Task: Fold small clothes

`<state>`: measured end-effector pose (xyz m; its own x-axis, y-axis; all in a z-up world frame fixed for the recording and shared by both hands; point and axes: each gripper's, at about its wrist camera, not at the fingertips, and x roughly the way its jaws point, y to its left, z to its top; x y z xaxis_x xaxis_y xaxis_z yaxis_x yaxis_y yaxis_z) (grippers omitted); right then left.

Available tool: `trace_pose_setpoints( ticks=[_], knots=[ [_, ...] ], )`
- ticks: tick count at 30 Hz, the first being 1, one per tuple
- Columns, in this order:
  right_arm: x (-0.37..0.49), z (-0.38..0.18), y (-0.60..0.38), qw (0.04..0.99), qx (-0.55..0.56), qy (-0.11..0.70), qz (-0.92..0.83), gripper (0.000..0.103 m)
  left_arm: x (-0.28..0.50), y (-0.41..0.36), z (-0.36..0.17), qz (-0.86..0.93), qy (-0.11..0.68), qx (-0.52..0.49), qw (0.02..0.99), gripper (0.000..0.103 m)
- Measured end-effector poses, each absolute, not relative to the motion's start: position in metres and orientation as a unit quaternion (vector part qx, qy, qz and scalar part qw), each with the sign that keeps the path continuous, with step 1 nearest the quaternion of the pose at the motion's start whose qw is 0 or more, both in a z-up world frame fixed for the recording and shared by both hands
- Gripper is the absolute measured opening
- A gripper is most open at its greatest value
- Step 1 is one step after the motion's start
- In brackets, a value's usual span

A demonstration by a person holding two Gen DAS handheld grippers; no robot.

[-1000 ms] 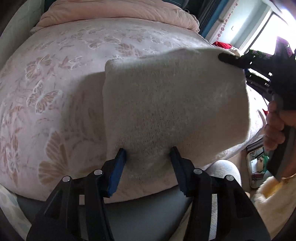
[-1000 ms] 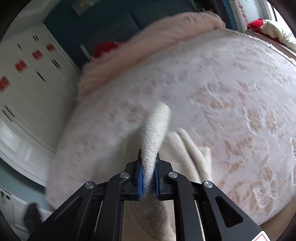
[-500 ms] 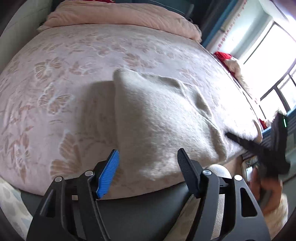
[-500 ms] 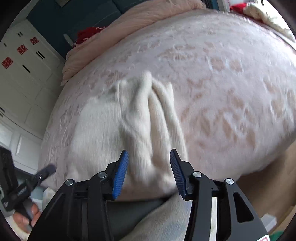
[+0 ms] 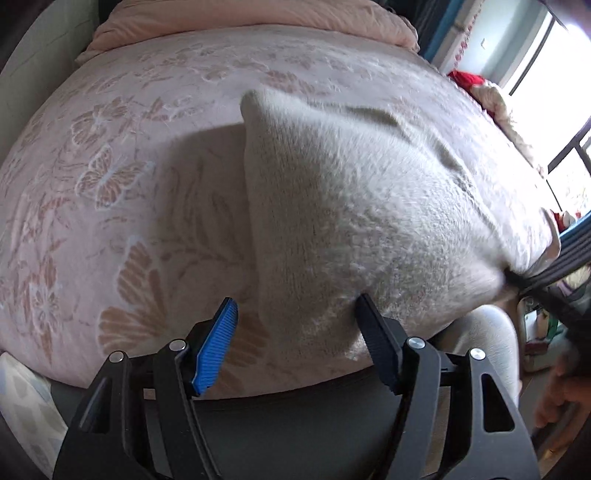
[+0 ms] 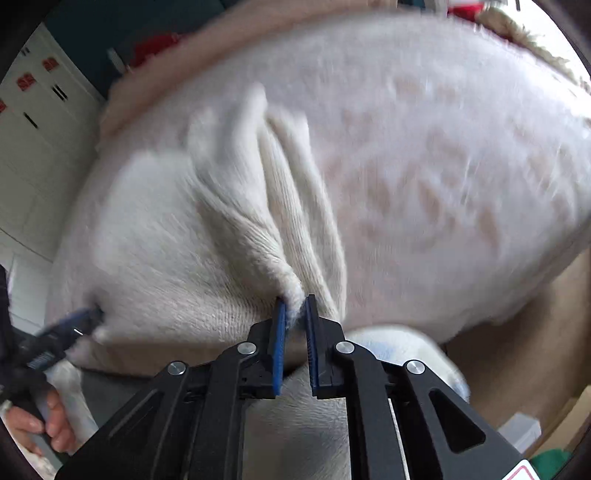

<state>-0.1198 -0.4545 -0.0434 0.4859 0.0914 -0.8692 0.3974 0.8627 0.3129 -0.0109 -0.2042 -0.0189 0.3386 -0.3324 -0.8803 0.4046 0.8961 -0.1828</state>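
A cream knitted garment (image 5: 354,206) lies folded on the pink flowered bedspread (image 5: 110,155), near the bed's front edge. My left gripper (image 5: 295,306) is open, its jaws wide apart around the garment's near left corner, the right finger touching the knit. My right gripper (image 6: 294,304) is shut on the garment's (image 6: 177,251) near edge, a small bunch of knit pinched between the blue pads. It also shows at the right edge of the left wrist view (image 5: 517,278). The left gripper shows at the lower left of the right wrist view (image 6: 88,317).
A pink quilt (image 5: 258,18) is heaped at the head of the bed. White cupboards (image 6: 33,155) stand to the left. A window (image 5: 554,74) and red and cream clothes (image 5: 480,88) are at the far right. My lap is just below the bed's edge.
A second ago the garment hung in the air from both grippers. It was laid on the bed and both opened. Now the right gripper has shut on its near edge.
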Motion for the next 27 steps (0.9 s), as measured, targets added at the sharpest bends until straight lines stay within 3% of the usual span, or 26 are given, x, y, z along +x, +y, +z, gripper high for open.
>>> trace_pose_setpoints(
  ticks=[4,8,11,14,17,19,24,27],
  knots=[
    [-0.124,-0.012,-0.453,0.839,0.27,0.462,-0.098,0.019,-0.017,-0.206,-0.015,-0.226,0.523,0.047,0.821,0.065],
    [-0.111,0.049,-0.431,0.88,0.195,0.422,-0.101,0.02,-0.022,-0.195,0.012,-0.222,0.499,0.05,0.836,0.065],
    [-0.085,0.077,-0.4,0.894,0.198,0.4,-0.023,0.019,-0.022,-0.181,0.025,-0.208,0.492,0.034,0.844,0.066],
    [-0.049,0.066,-0.358,0.888,0.188,0.418,0.037,0.019,-0.019,-0.164,0.031,-0.186,0.493,0.014,0.85,0.066],
    [-0.009,0.007,-0.322,0.858,0.145,0.49,0.055,0.019,-0.018,-0.151,0.032,-0.172,0.496,0.009,0.851,0.066],
    [0.001,-0.03,-0.314,0.85,0.141,0.506,0.047,0.012,-0.017,-0.143,0.031,-0.163,0.498,0.002,0.852,0.066],
    [-0.01,0.029,-0.328,0.868,0.169,0.466,0.037,0.014,-0.016,-0.134,0.035,-0.163,0.493,-0.003,0.855,0.07],
    [-0.013,0.012,-0.339,0.864,0.119,0.489,0.003,0.015,-0.017,-0.138,0.034,-0.169,0.487,-0.006,0.857,0.074]
  ],
)
